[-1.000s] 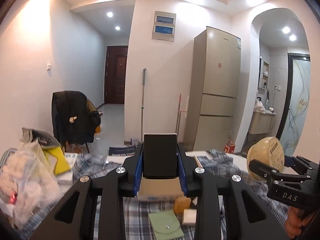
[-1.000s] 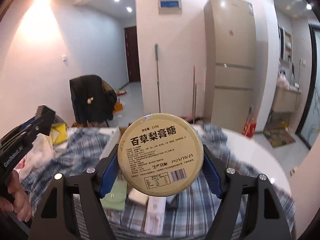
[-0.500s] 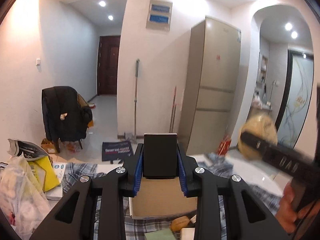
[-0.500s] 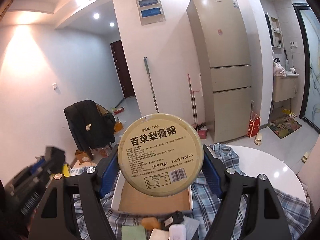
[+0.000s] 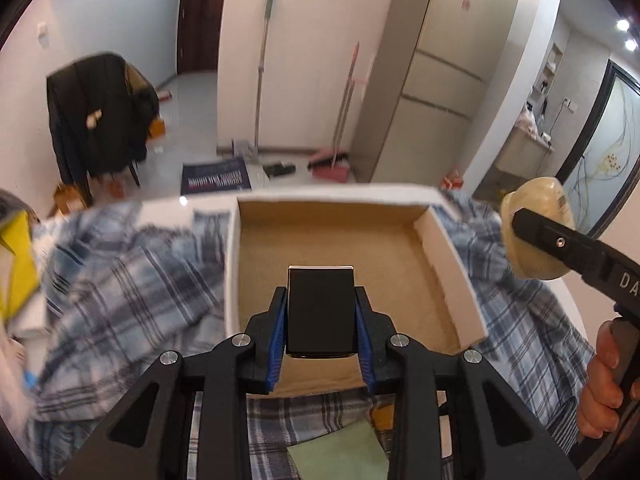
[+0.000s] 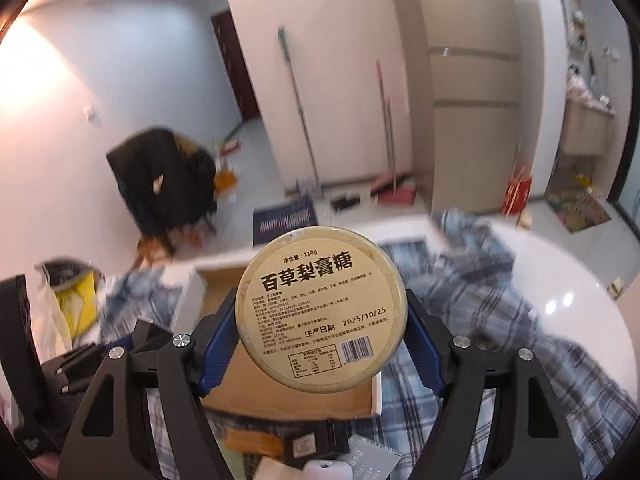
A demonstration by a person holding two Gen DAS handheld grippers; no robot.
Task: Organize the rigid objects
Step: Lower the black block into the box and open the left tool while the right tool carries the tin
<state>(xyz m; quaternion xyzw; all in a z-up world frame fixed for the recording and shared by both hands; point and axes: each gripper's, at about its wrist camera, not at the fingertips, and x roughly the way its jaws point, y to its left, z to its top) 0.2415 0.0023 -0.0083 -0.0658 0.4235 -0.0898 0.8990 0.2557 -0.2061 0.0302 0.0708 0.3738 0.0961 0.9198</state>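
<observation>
Left claw (image 5: pixel 321 322) grips glossy black rectangular block (image 5: pixel 321 312) over shallow white-walled cardboard box (image 5: pixel 452 256); box near edge hidden. Right claw (image 6: pixel 320 336) clamps round beige labelled tin (image 6: pixel 321 310), hiding box middle.

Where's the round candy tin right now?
The round candy tin is clamped in the right gripper, above the open cardboard box; the left wrist view shows it at the far right, past the box's right wall.

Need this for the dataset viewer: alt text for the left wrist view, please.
The left hand-held gripper grips a black box above an open cardboard tray on a plaid cloth. At right, the right hand-held gripper holds a round tin.
</observation>
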